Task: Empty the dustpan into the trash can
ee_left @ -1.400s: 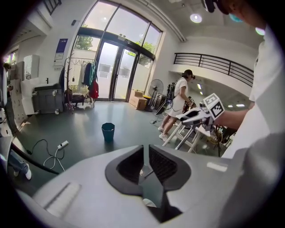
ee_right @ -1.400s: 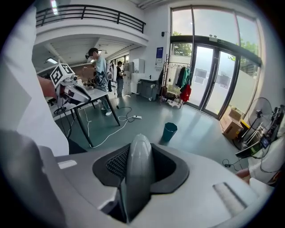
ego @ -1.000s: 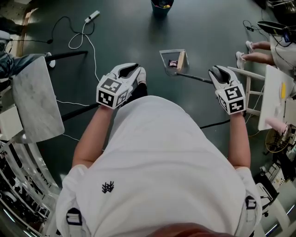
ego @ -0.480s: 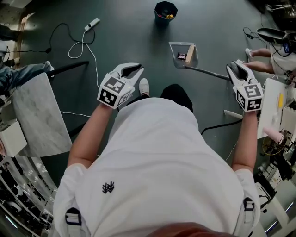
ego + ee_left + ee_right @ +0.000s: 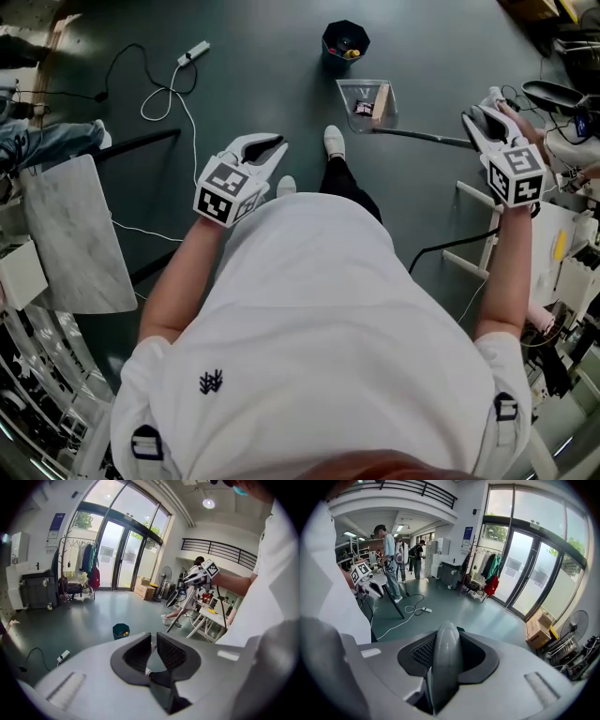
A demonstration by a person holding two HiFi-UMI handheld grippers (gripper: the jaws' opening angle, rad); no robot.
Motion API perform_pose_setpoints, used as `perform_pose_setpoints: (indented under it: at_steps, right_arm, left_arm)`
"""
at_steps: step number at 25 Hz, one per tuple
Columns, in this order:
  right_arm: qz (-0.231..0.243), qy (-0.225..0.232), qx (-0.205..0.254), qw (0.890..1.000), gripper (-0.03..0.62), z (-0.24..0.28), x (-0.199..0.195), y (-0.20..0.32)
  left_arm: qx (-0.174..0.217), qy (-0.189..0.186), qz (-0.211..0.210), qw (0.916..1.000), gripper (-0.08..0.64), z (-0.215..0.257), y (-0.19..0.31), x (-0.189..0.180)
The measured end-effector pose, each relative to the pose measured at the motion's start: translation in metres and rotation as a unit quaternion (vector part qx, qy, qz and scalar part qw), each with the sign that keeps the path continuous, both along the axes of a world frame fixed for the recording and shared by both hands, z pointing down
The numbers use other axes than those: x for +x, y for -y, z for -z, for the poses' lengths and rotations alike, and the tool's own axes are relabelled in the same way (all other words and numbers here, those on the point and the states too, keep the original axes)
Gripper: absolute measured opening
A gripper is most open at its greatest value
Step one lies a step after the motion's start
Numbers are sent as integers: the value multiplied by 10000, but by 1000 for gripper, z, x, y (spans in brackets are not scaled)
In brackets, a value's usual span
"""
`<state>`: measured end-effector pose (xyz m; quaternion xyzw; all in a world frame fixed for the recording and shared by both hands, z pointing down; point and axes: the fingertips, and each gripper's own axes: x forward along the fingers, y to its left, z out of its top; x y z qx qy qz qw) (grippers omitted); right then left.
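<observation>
Head view: the clear dustpan [image 5: 367,101] is near the dark trash can [image 5: 345,41], apart from it, and its long handle [image 5: 422,139] reaches to the right tongs [image 5: 486,120]. Left gripper view: the left tongs [image 5: 153,641] stand slightly apart and hold nothing. Right gripper view: the right tongs are closed on the grey handle.

We see the clear dustpan [image 5: 349,95], scraps [image 5: 363,109] inside, long handle running right, near the dark upright trash can [image 5: 332,45].

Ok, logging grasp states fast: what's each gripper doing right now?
Left gripper: barely open, empty.
Right gripper: closed on the dustpan handle.
</observation>
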<state>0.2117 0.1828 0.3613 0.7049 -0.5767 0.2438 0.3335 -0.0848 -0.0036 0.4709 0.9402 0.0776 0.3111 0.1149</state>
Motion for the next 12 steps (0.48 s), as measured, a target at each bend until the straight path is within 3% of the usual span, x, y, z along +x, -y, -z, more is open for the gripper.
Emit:
perform_pose_setpoints:
  at_steps: [5, 12]
  right_arm:
    - [378, 139, 56, 9992, 112, 16, 42, 30]
    - [1133, 62, -26, 9935, 112, 28, 108, 86]
  left_arm:
    - [6, 36, 504, 9987, 95, 11, 19, 42]
    - [128, 34, 848, 9963, 95, 23, 32, 105]
